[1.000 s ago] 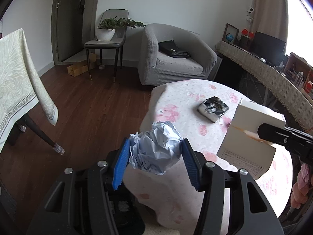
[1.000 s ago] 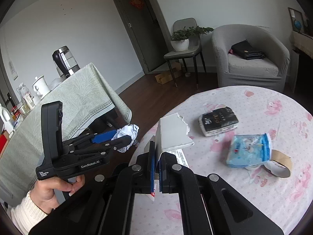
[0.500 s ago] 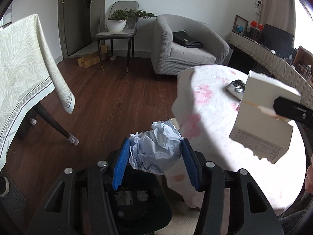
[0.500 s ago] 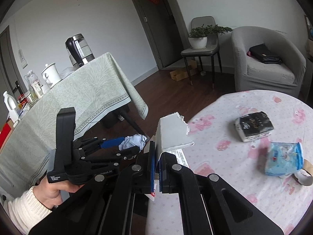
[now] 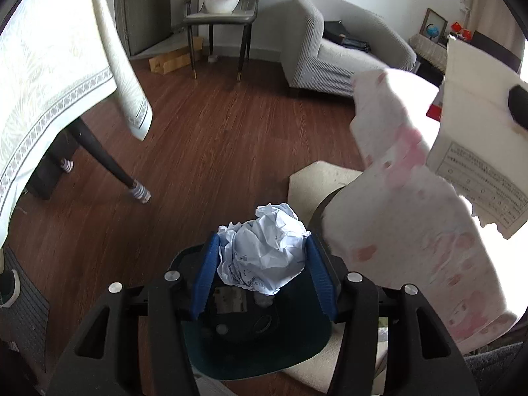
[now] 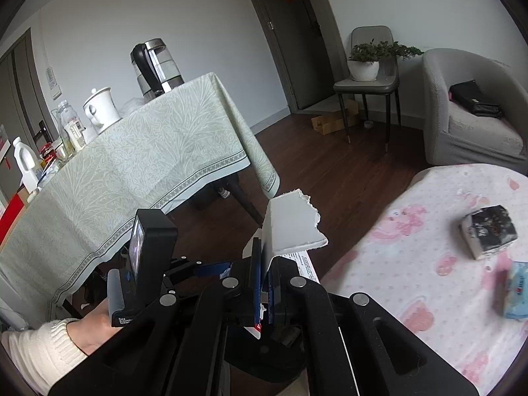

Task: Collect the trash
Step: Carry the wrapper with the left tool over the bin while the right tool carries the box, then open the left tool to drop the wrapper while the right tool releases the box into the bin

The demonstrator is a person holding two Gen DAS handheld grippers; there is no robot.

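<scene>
My left gripper (image 5: 262, 257) is shut on a crumpled ball of white paper (image 5: 264, 254) and holds it directly above a dark trash bin (image 5: 257, 336) on the floor; some scraps lie inside the bin. My right gripper (image 6: 263, 283) is shut on a torn white cardboard box (image 6: 290, 227), held upright beside the round table; the box also shows in the left wrist view (image 5: 475, 125). The left gripper's body shows in the right wrist view (image 6: 145, 264), low and to the left.
The round table with the pink-patterned cloth (image 6: 429, 264) carries a black-and-white packet (image 6: 488, 231) and a blue packet (image 6: 514, 293). A green-clothed table (image 6: 148, 165) with kettle and bottles stands left. An armchair (image 5: 346, 49) and a chair with a plant (image 5: 224, 10) stand behind.
Both grippers have swung left and down, away from the round table. The paper ball now hangs over the bin, which has come fully into view beneath it. Both grips are unchanged.
</scene>
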